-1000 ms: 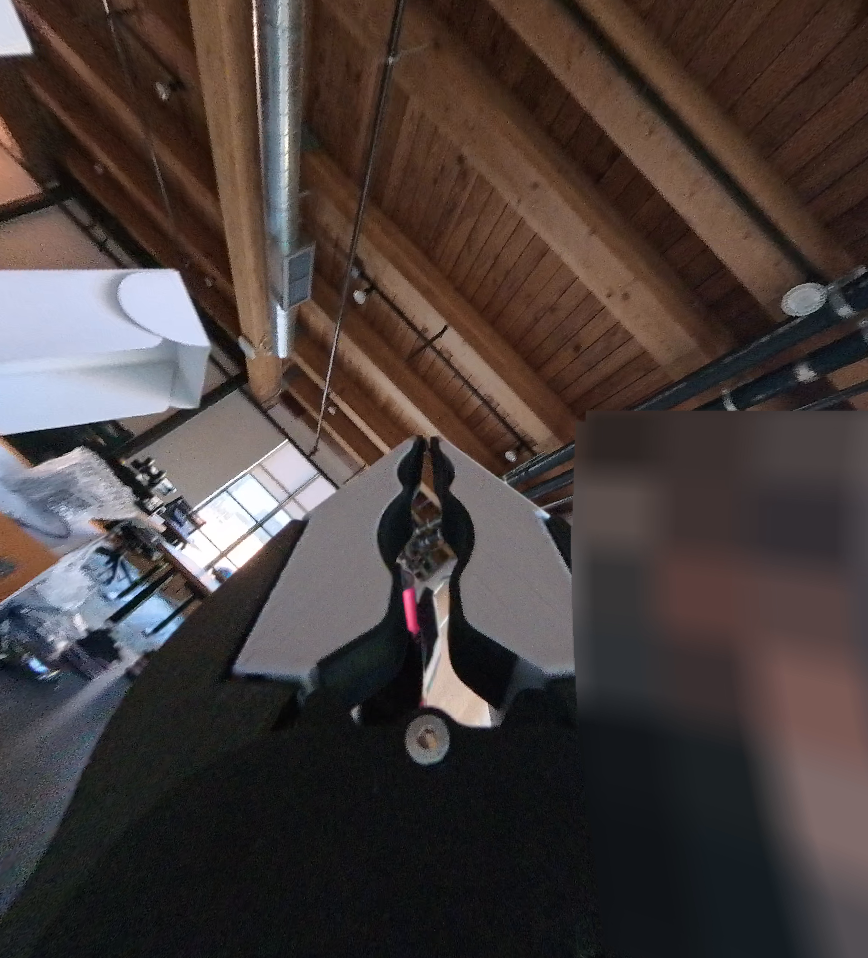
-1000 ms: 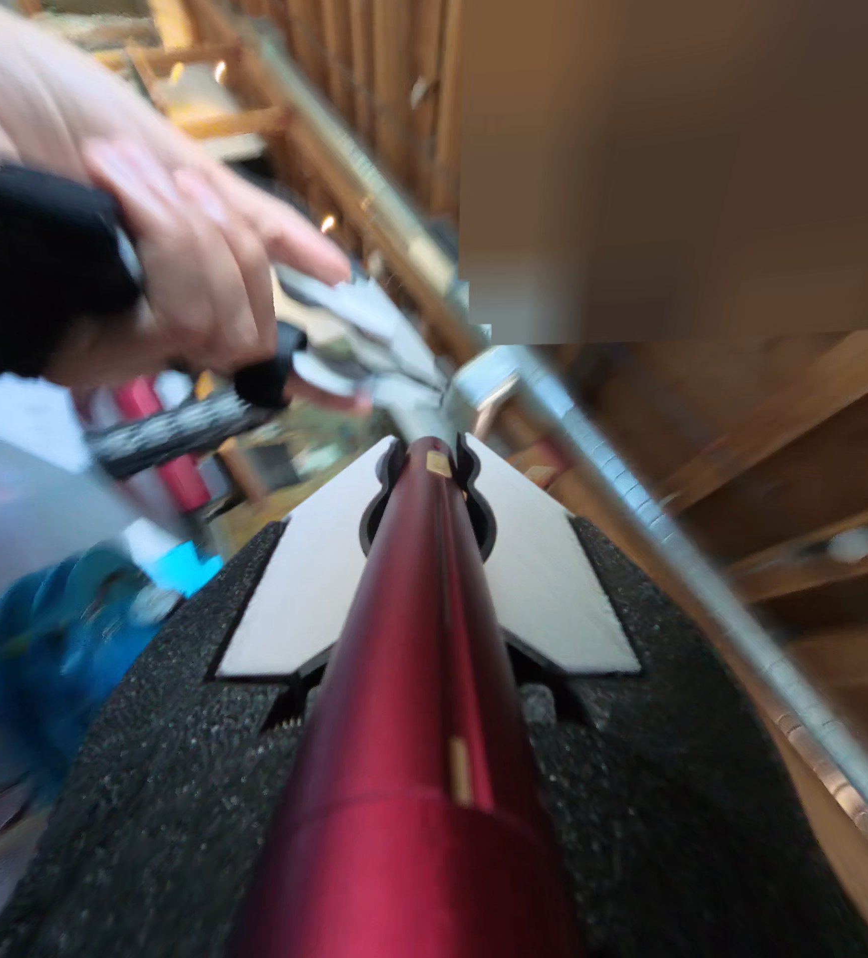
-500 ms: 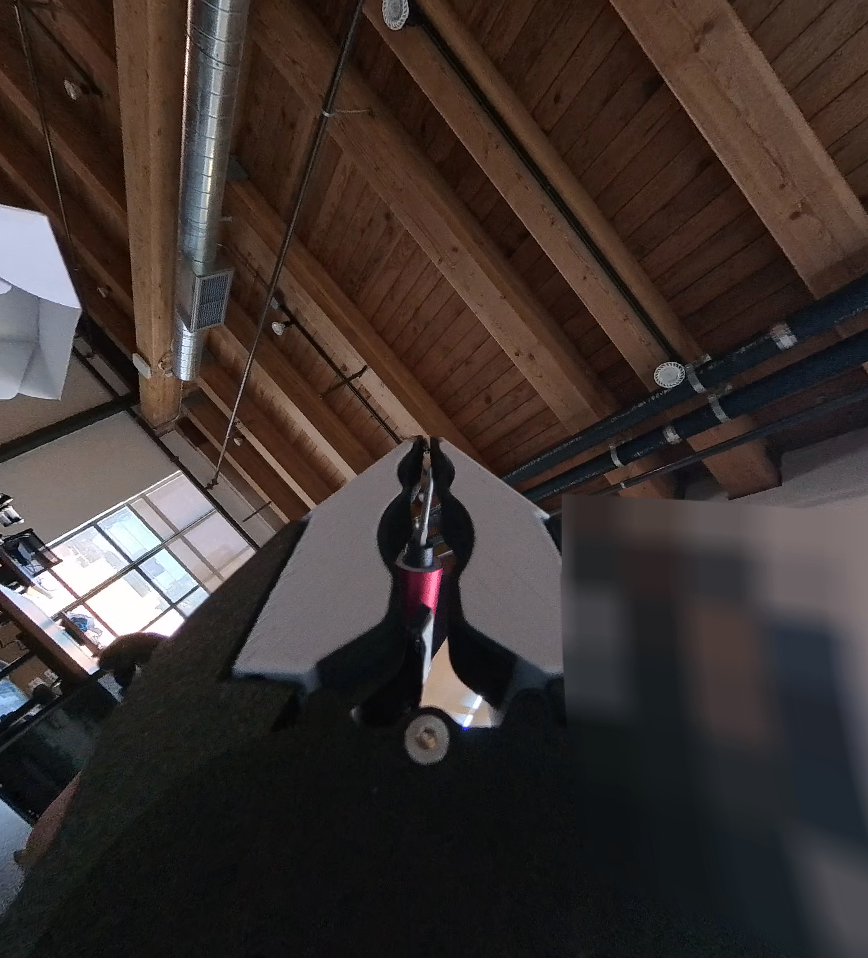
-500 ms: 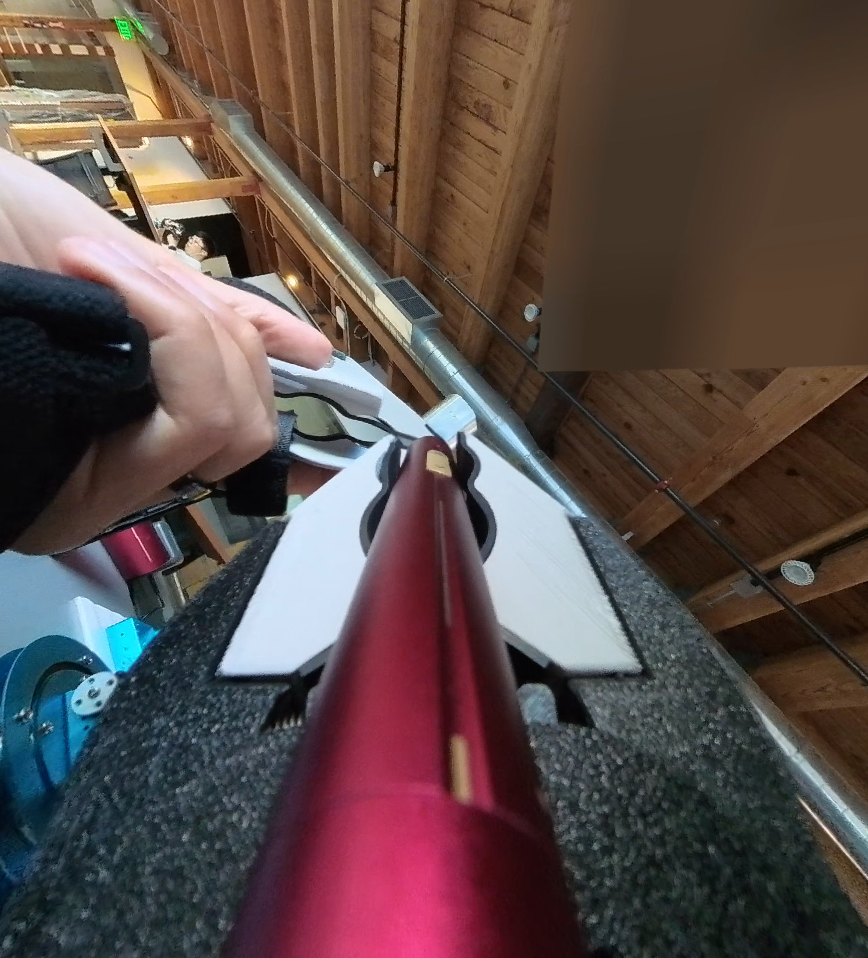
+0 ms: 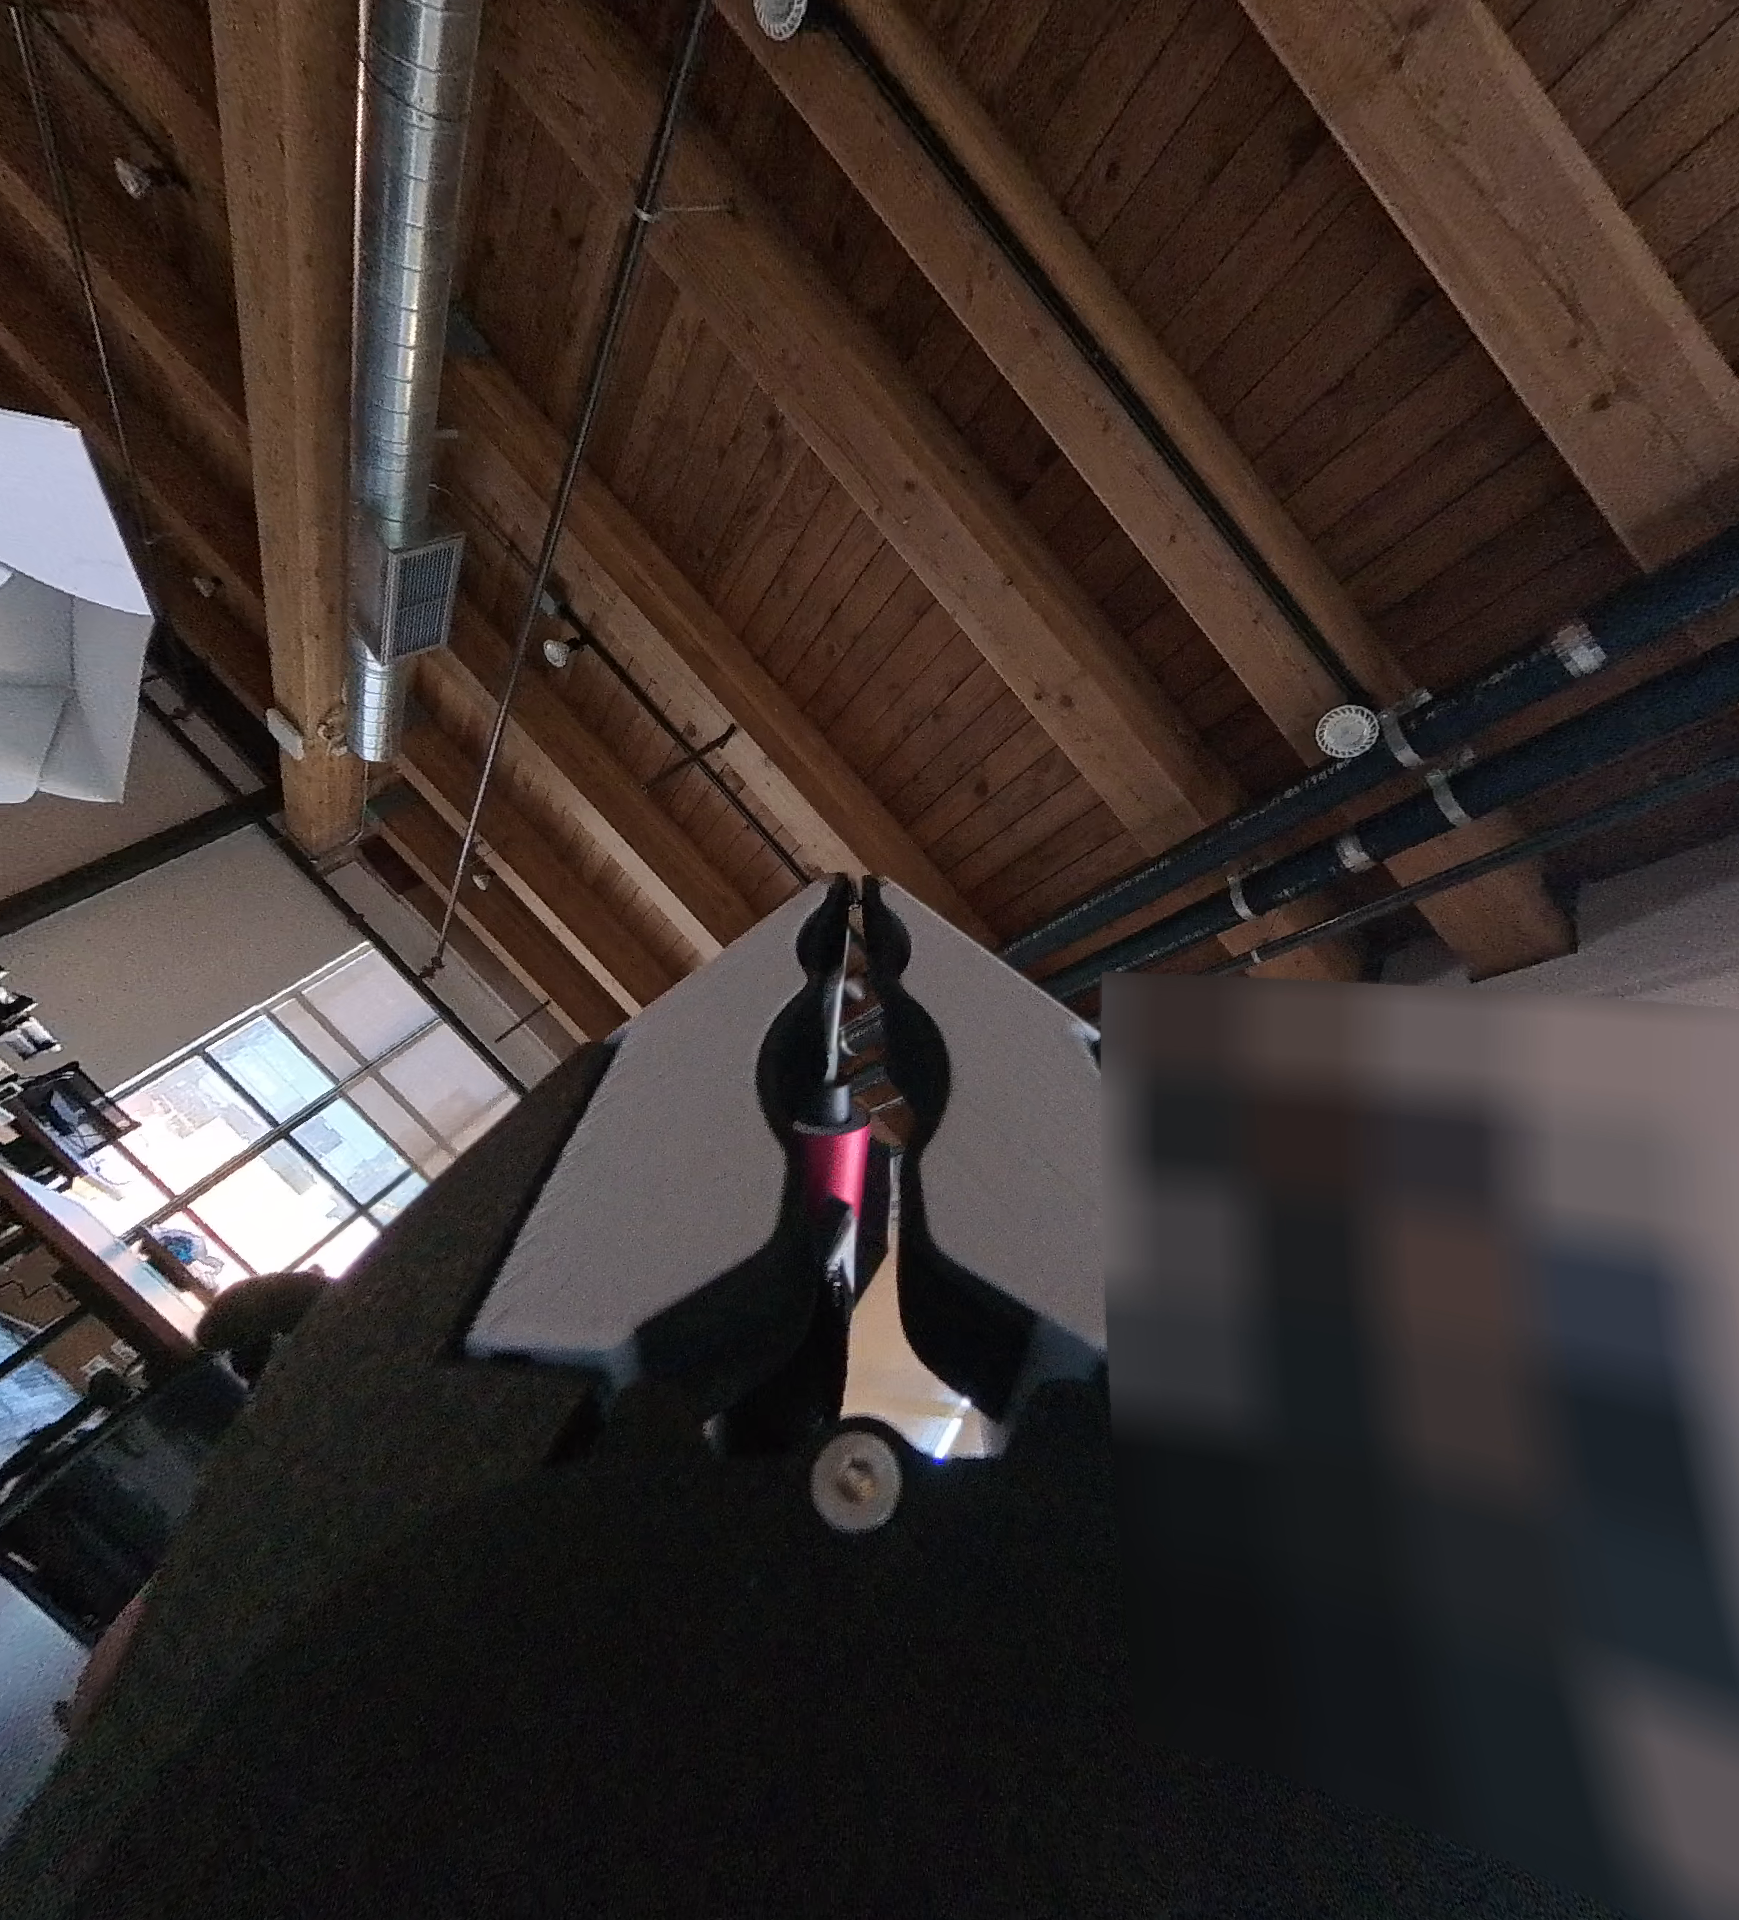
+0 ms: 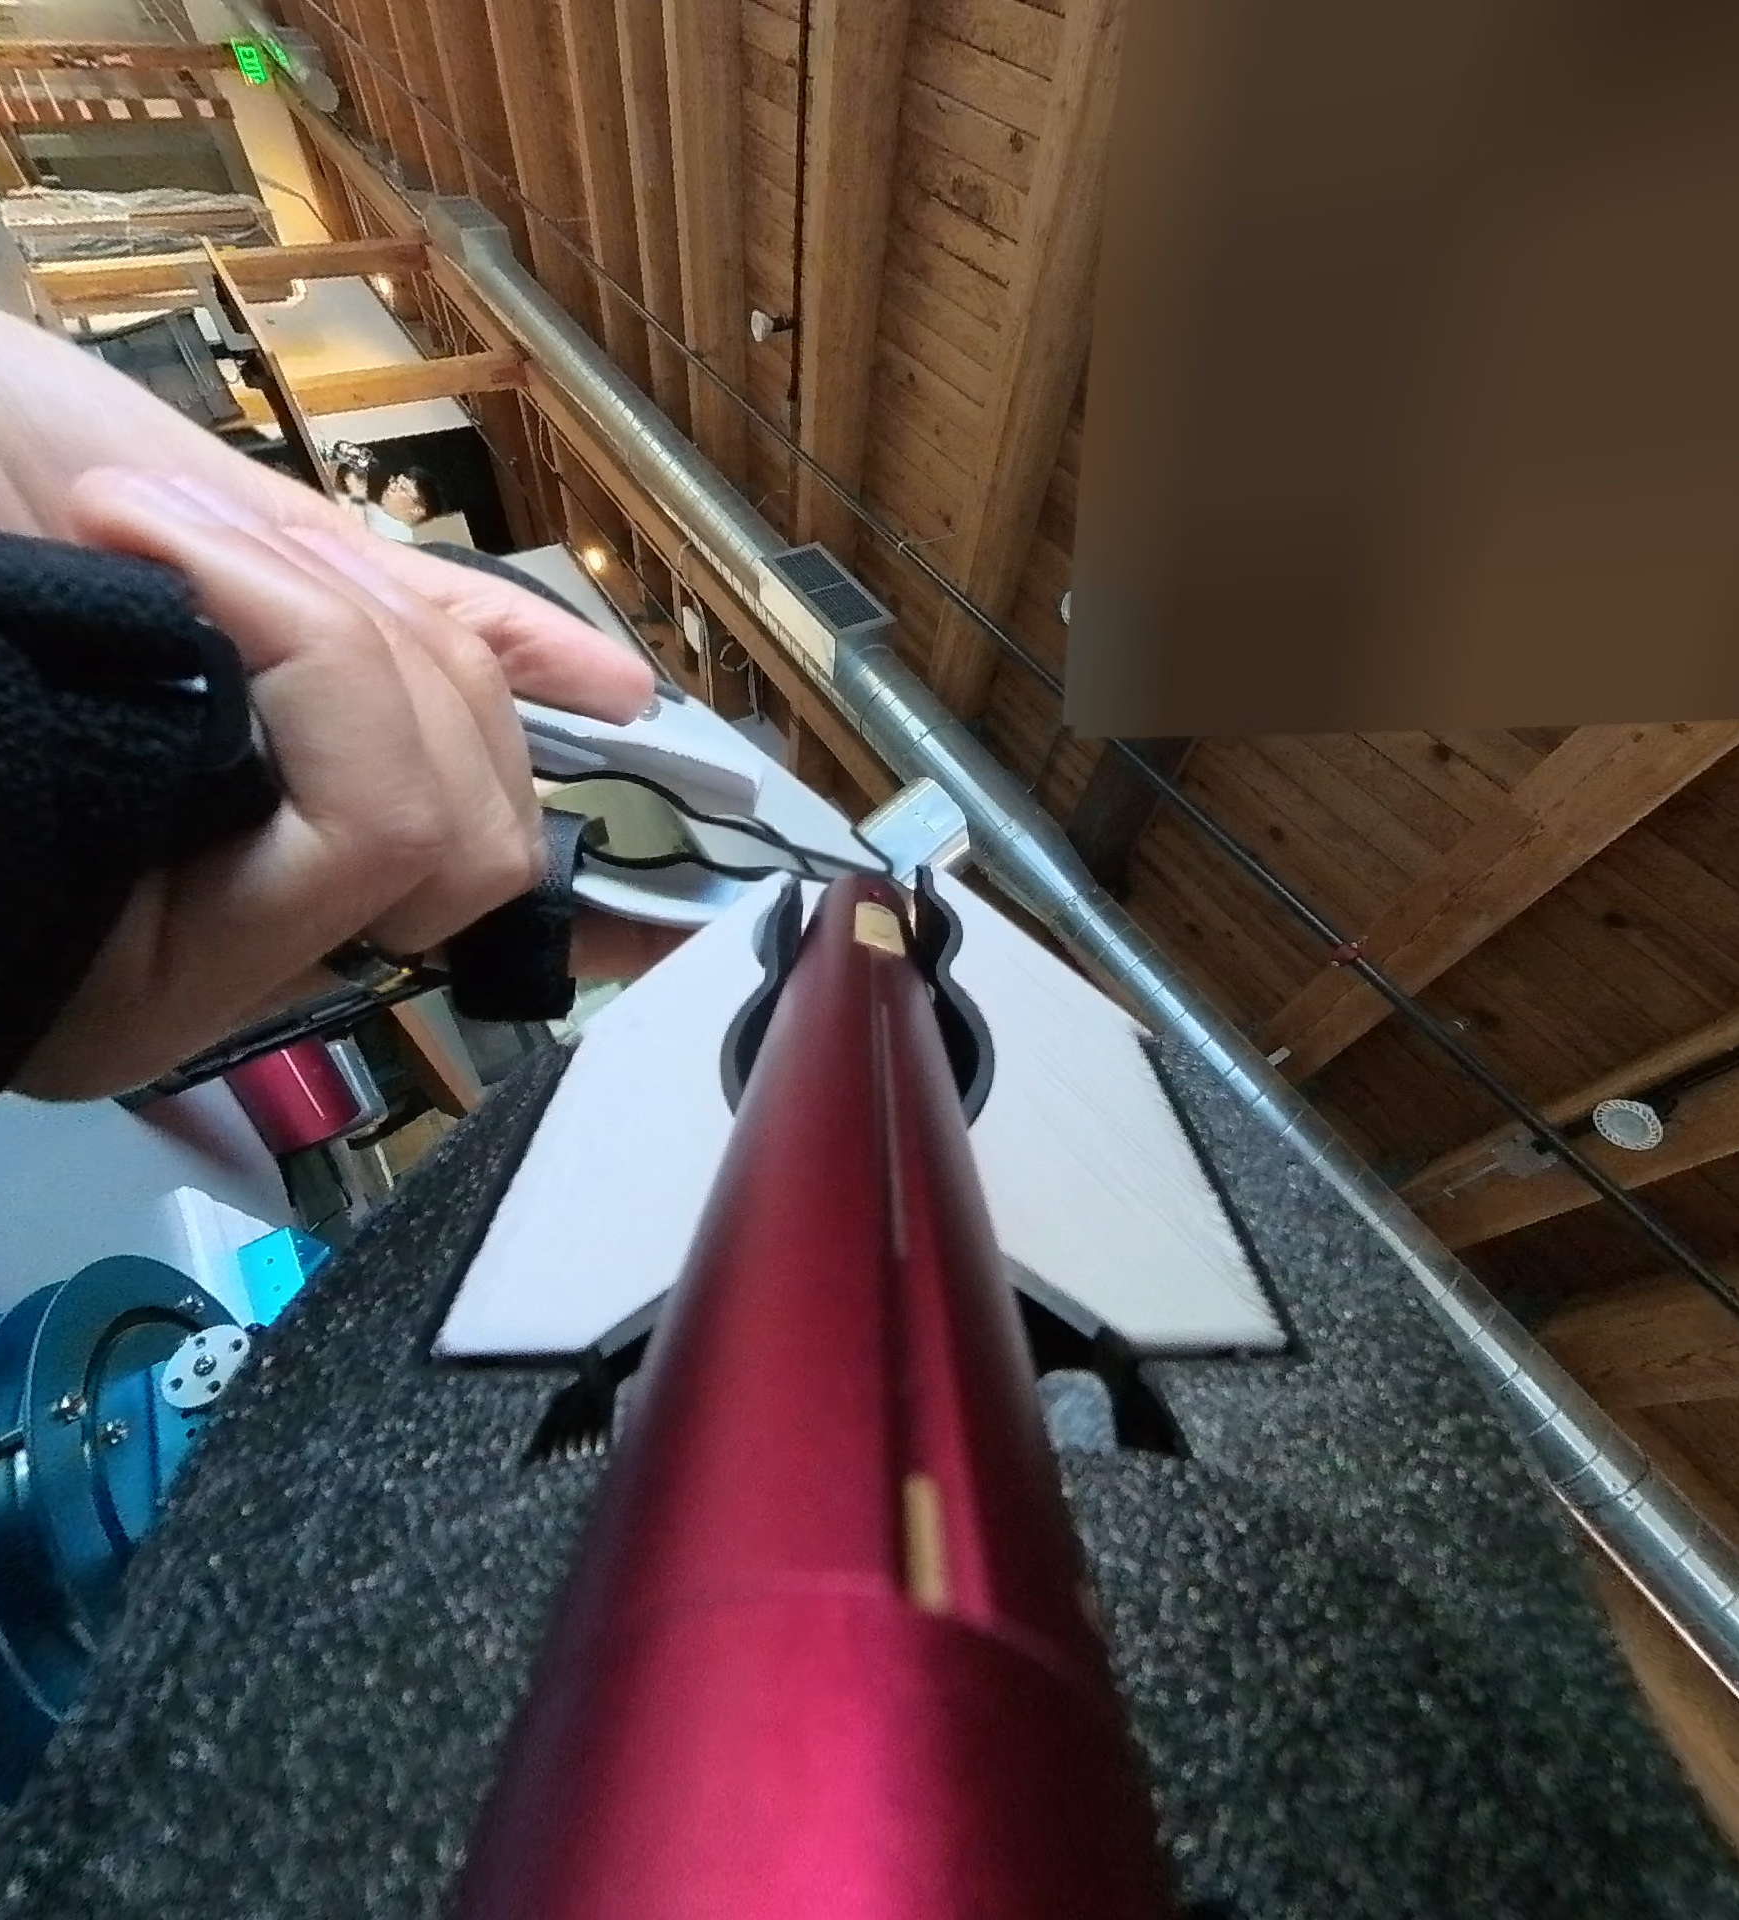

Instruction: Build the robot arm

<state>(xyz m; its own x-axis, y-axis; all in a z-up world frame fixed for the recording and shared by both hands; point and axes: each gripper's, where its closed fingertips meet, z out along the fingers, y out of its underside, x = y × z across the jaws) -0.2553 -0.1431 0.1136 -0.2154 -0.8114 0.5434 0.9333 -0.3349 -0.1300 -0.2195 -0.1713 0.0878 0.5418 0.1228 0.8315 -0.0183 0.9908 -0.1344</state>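
Right view steadied from blur since 1.0 s ago; right tool (image 6: 860, 894) grips red tube (image 6: 844, 1351), left tool (image 5: 854, 888) pinches thin wire (image 5: 841, 997), both aimed at ceiling (image 5: 948, 468).

The red tube (image 6: 844, 1455) runs off the bottom edge, its near end unseen

Right hand-held gripper (image 6: 854, 904) clamps red tube (image 6: 844, 1351).

ceiling: wooden beams (image 5: 969, 540) | silver duct (image 5: 397, 343) | black pipes (image 5: 1530, 769) | window (image 5: 252, 1164)
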